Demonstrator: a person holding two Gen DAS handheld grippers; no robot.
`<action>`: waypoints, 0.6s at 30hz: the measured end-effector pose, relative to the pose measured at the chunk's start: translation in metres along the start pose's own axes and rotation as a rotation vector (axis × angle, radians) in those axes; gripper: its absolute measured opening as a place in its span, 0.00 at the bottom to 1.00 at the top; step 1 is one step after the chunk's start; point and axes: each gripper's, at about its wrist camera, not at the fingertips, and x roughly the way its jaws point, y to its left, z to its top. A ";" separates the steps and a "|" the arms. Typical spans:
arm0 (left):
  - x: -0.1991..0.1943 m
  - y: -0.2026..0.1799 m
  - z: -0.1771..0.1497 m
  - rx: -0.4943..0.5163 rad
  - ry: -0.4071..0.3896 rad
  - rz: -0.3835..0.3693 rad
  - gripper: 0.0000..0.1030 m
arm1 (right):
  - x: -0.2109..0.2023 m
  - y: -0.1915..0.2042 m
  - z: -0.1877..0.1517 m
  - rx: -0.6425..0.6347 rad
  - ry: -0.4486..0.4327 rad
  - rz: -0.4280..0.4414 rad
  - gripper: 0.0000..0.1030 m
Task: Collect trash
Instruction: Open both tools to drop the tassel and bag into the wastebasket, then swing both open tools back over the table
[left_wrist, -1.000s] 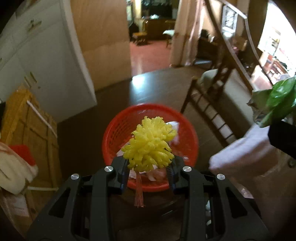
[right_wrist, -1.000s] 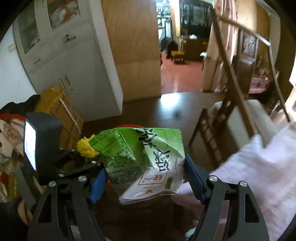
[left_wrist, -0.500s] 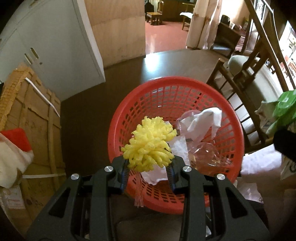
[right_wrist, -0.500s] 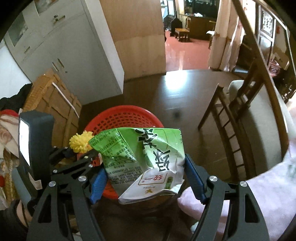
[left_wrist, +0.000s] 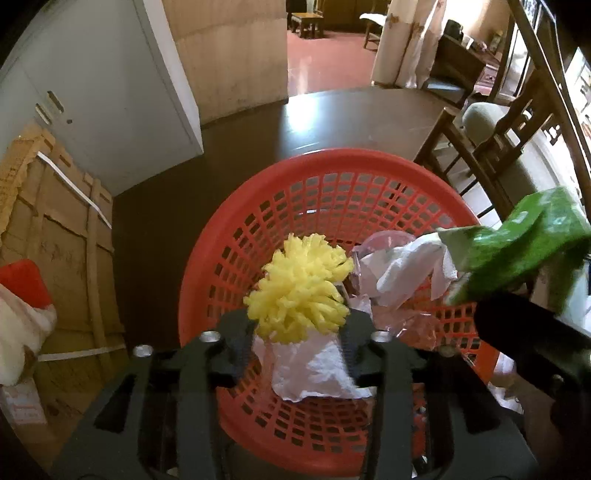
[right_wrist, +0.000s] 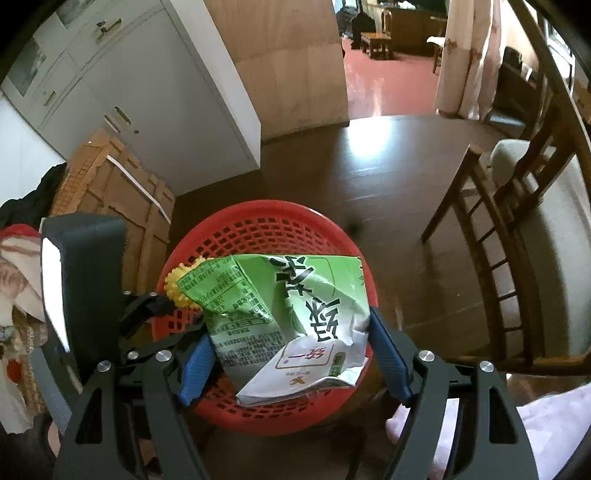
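basket (left_wrist: 332, 173) on table | left gripper (left_wrist: 301, 332) – jaws just opening, pompom (left_wrist: 299, 286) between, loosely held at most | right gripper (right_wrist: 291, 354) clamped on carton (right_wrist: 291, 317) – light, crushable, best held mid-body

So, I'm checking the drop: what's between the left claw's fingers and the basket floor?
In the left wrist view, the yellow pom-pom sits between the left claw fingers, with crumpled white tissue below in the red basket.

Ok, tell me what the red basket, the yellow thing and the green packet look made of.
Red basket: moulded plastic, slightly glossy lattice wall.
Yellow thing: probably soft foam or rubbery plastic, matte stubby strands.
Green packet: coated paper carton or printed film, crumpled with sharp creases; hard to say which.
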 end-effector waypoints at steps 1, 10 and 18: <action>-0.001 0.001 0.000 -0.002 -0.002 -0.002 0.63 | 0.003 -0.003 0.000 0.006 0.004 0.002 0.75; -0.026 0.007 0.001 -0.006 -0.056 0.048 0.83 | -0.008 -0.018 -0.003 0.058 -0.013 0.049 0.80; -0.055 0.012 -0.002 -0.039 -0.087 0.042 0.83 | -0.053 -0.024 -0.015 0.078 -0.077 0.026 0.81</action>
